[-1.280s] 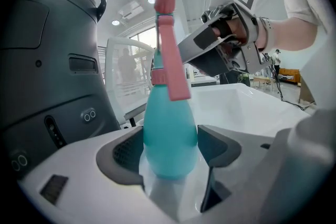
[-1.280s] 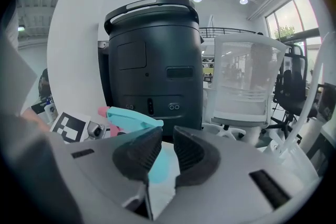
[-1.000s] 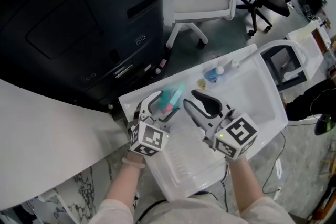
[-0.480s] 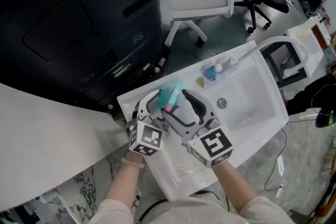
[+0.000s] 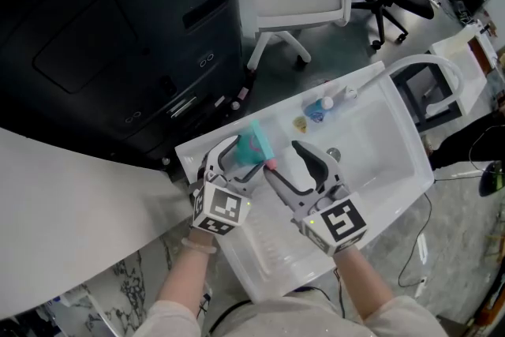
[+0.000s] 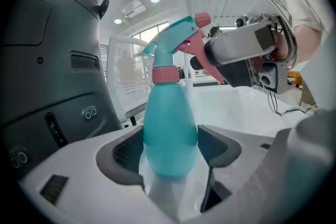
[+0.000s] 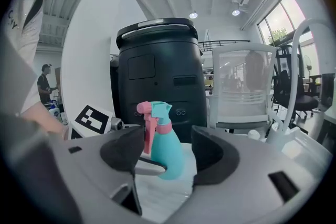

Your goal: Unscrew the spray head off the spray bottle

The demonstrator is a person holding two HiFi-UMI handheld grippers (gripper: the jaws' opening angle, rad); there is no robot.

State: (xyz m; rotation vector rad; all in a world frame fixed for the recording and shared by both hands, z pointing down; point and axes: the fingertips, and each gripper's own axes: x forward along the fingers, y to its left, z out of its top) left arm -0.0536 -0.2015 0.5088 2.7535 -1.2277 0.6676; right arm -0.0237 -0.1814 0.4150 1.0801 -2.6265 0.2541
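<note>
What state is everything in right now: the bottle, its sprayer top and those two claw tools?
Teal plastic spray bottle: upright, clamped round its body.
Pink-and-teal spray head: still on the bottle.
Left gripper: shut on the bottle.
Right gripper: open, jaws just closing slightly, gripping nothing; the bottle stands ahead of them.
</note>
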